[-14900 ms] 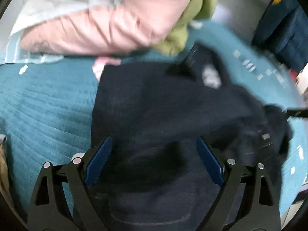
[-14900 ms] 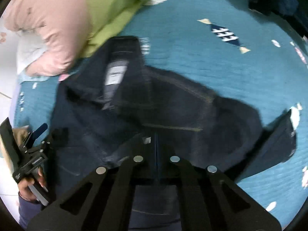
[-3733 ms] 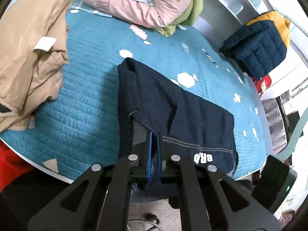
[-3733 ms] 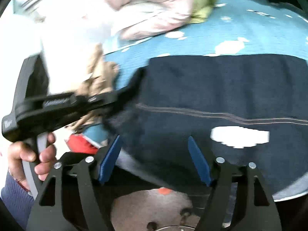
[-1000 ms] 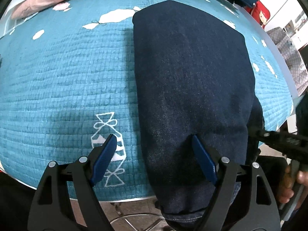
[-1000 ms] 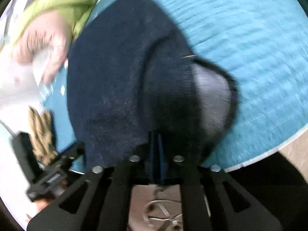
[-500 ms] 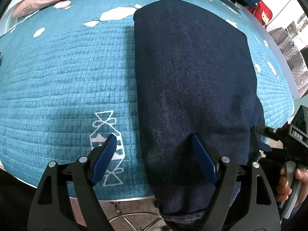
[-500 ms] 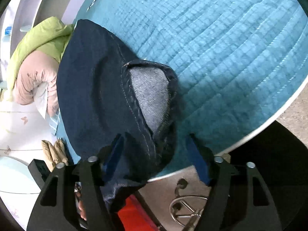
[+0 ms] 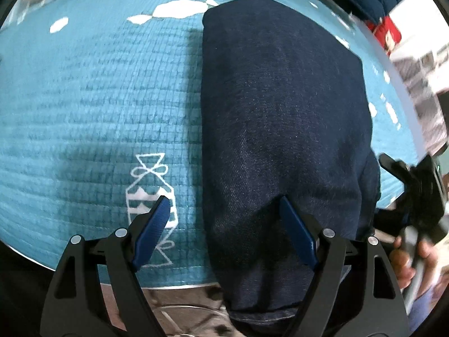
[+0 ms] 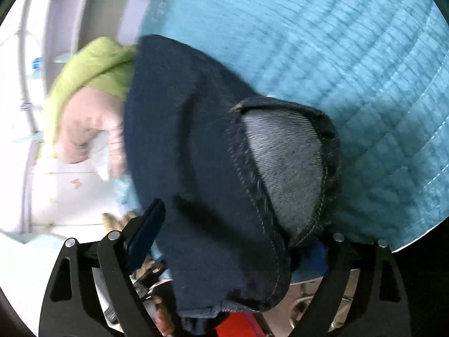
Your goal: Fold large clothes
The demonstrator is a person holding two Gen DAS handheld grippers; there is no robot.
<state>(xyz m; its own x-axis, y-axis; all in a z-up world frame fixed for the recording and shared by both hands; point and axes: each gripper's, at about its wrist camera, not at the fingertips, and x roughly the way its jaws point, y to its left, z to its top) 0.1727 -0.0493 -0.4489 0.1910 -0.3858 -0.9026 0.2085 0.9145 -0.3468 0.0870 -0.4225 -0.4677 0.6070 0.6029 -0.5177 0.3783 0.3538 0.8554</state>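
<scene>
While blur softened the right view, jeans (image 9: pixel 280 118): lay folded on the teal quilt (image 9: pixel 98 98), hem overhanging its edge.
Left claw (image 9: pixel 224 233): spread wide, empty.
Right claw (image 10: pixel 235 241): apparently spread too, straddling denim.

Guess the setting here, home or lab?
Probably a home room, a bedroom or laundry corner. The dark jeans lie on a teal quilted cover printed with candy shapes, with a green and pink padded jacket heap and a white cupboard behind.
</scene>
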